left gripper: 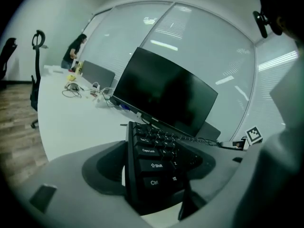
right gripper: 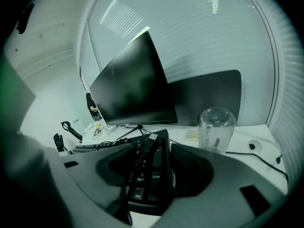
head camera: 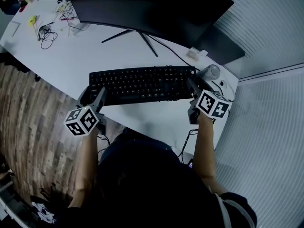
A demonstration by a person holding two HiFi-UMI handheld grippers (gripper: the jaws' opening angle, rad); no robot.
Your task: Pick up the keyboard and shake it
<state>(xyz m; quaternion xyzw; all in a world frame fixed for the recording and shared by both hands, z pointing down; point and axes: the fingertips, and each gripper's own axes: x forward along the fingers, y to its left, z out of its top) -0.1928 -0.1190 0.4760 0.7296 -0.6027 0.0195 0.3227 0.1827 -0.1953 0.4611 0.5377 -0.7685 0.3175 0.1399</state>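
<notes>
A black keyboard point(head camera: 142, 83) lies flat on the white desk point(head camera: 71, 61), in front of the monitor. My left gripper point(head camera: 93, 95) straddles its left end. In the left gripper view the Ctrl and Shift keys point(left gripper: 154, 172) sit between the jaws, and a sliver of white desk shows between the left jaw and the keyboard's edge, so it stands open. My right gripper point(head camera: 195, 90) is at the right end. There the numpad end of the keyboard point(right gripper: 151, 175) fills the space between the jaws, which lie against its edges. A loose USB plug point(right gripper: 149, 137) rests on that end.
A large dark monitor point(head camera: 147, 8) on a thin-legged stand is just behind the keyboard. A clear plastic bottle point(head camera: 209, 72) lies close to the right gripper. Cables and small items point(head camera: 47, 34) clutter the far left of the desk. Its front edge is near me, over wooden floor point(head camera: 28, 127).
</notes>
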